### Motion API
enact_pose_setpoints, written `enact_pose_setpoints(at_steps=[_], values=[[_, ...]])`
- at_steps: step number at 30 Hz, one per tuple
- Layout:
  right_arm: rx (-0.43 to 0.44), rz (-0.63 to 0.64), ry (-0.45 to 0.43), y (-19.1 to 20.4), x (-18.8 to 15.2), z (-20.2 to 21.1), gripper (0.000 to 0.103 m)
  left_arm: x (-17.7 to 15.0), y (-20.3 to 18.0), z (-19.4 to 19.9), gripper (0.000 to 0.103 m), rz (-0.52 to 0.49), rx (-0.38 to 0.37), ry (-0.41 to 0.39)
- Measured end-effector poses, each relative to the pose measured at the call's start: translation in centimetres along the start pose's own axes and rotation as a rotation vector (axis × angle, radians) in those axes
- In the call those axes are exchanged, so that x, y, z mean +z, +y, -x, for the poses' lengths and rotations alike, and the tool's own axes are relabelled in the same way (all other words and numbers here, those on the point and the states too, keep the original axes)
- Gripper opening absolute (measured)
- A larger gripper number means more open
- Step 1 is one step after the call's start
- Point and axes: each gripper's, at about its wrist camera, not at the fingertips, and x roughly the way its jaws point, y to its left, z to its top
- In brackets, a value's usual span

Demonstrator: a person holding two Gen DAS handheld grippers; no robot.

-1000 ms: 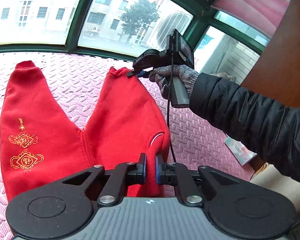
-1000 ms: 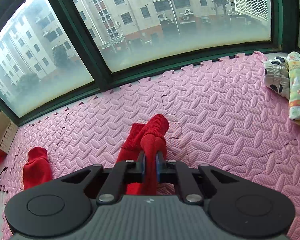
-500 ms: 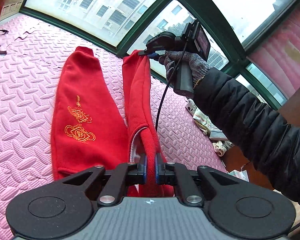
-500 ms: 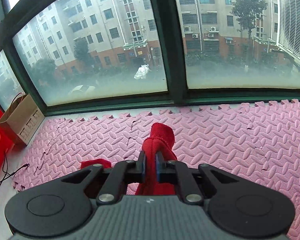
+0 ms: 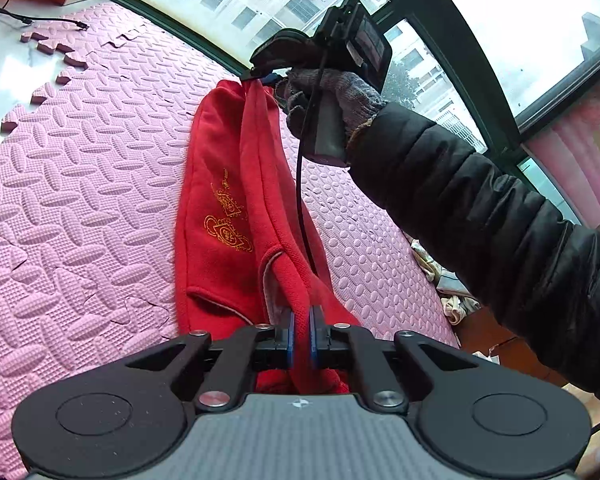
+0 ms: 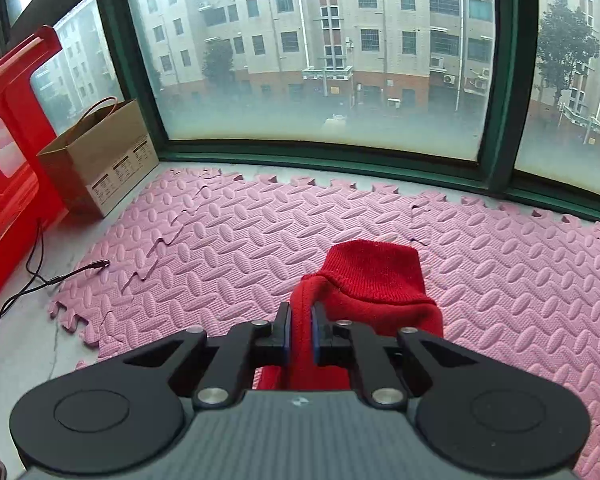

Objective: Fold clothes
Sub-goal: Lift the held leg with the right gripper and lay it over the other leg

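Note:
Red trousers (image 5: 220, 208) with a gold embroidered motif lie on the pink foam mat (image 5: 80, 184). One leg is lifted and held taut over the other. My left gripper (image 5: 301, 334) is shut on the waist end of the lifted leg. My right gripper (image 5: 260, 76), held by a gloved hand, is shut on that leg's cuff at the far end. In the right wrist view the gripper (image 6: 301, 330) pinches red cloth beside the ribbed cuff (image 6: 376, 276), above the mat (image 6: 260, 232).
A brown paper bag (image 6: 100, 160) and a red plastic frame (image 6: 8, 152) stand at the mat's left edge by the window. A black cable (image 6: 40, 280) lies on the bare floor there. Other clothes (image 5: 452, 296) lie beyond the mat on the right.
Both grippers have carried the lifted trouser leg to the left, over the other leg. The right wrist view has swung left toward the paper bag.

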Motion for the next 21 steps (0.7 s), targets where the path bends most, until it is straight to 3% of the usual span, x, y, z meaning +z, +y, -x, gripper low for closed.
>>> enact_pose_setpoints(at_steps=[3, 10, 14, 17, 21], values=[[0.087, -0.007, 0.021, 0.3, -0.4, 0.0, 0.016, -0.1, 0.5, 0.2, 0.008, 0.016, 0.014, -0.003], [0.057, 0.054, 0.037, -1.3, -0.2, 2.6, 0.019, -0.1, 0.8, 0.6, 0.008, 0.022, 0.015, -0.012], [0.035, 0.08, 0.071, -2.4, -1.5, 3.2, 0.021, 0.8, -0.3, 2.0, 0.007, -0.002, -0.005, -0.073], [0.054, 0.072, 0.084, -2.6, -2.1, 3.2, 0.021, 1.1, -0.8, 2.9, 0.008, -0.03, 0.011, -0.124], [0.127, 0.054, 0.122, -1.5, -3.3, 2.5, 0.021, 0.6, 0.7, 2.3, 0.008, 0.015, 0.071, -0.085]])
